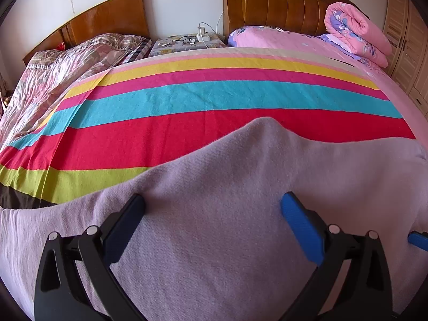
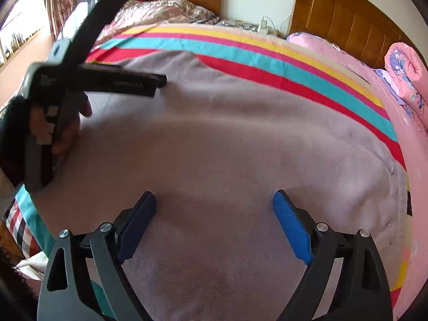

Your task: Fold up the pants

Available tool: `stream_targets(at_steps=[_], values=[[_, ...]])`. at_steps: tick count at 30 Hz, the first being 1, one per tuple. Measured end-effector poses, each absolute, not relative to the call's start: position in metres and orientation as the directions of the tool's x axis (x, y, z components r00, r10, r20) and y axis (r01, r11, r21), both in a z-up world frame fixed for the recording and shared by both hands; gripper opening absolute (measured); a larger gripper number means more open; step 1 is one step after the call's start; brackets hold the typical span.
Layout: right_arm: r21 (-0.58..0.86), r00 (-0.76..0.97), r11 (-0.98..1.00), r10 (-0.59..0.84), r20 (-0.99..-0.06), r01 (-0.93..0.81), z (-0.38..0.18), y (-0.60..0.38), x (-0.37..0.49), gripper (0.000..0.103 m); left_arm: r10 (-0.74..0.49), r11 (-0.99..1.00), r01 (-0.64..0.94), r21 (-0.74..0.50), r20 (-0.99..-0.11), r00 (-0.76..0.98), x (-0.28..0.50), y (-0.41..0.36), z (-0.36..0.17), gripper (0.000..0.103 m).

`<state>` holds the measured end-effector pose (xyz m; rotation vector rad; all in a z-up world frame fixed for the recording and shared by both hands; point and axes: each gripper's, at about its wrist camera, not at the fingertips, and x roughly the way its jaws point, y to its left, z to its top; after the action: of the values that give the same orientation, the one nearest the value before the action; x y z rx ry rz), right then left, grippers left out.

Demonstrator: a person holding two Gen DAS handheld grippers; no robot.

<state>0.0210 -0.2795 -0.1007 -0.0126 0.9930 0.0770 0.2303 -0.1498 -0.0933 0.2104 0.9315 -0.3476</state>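
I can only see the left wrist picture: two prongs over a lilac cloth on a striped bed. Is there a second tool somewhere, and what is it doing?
Observer: Yes. The right wrist view shows the right gripper over the same lilac pants, jaws wide apart and holding nothing.
Operator: Who is holding my tool?
Observer: A person's left hand is wrapped around the handle of the left gripper.
Operator: Where does the light come from?
Observer: From a bright window on the far left, past the other bed.
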Motion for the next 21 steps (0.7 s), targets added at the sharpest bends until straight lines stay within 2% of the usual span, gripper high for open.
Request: stream_targets(at_steps=[2, 6, 9, 11, 12, 16, 19, 21], values=[[0.016, 0.535, 0.994, 0.071, -0.842, -0.106, -0.100, -0.284, 0.008, 0.089, -0.198, 0.926, 0.376, 0.029, -0.812, 0.549, 0.231, -0.151, -0.093, 0.102], [0.005, 0.463, 0.998, 0.033, -0.886, -0.060, -0.093, -0.287, -0.006, 0.089, -0.237, 0.922, 0.388, -0.013, -0.809, 0.537, 0.231, -0.145, -0.090, 0.102], [-0.075, 0.434, 0.997, -0.069, -0.898, 0.003, -0.080, -0.276, -0.002, 0.089, -0.411, 0.897, 0.380, -0.227, -0.745, 0.525, 0.218, -0.100, -0.068, 0.101], [-0.112, 0.500, 0.993, -0.086, -0.862, -0.021, -0.059, -0.254, 0.008, 0.089, -0.558, 0.828, 0.403, -0.391, -0.645, 0.522, 0.198, -0.051, -0.046, 0.101], [-0.125, 0.543, 0.990, -0.073, -0.836, -0.058, -0.047, -0.237, 0.015, 0.089, -0.580, 0.814, 0.404, -0.417, -0.611, 0.539, 0.188, -0.024, -0.036, 0.101], [-0.166, 0.633, 0.941, 0.063, -0.772, -0.296, -0.023, -0.144, 0.064, 0.089, -0.453, 0.883, 0.263, -0.388, -0.559, 0.695, 0.141, 0.099, -0.015, 0.102], [-0.121, 0.603, 0.860, 0.241, -0.761, -0.496, -0.020, -0.057, 0.096, 0.089, -0.292, 0.909, 0.042, -0.414, -0.563, 0.773, 0.097, 0.205, -0.019, 0.102], [-0.080, 0.539, 0.781, 0.350, -0.766, -0.620, -0.024, 0.002, 0.111, 0.089, -0.152, 0.896, -0.144, -0.419, -0.596, 0.788, 0.069, 0.271, -0.030, 0.102]])
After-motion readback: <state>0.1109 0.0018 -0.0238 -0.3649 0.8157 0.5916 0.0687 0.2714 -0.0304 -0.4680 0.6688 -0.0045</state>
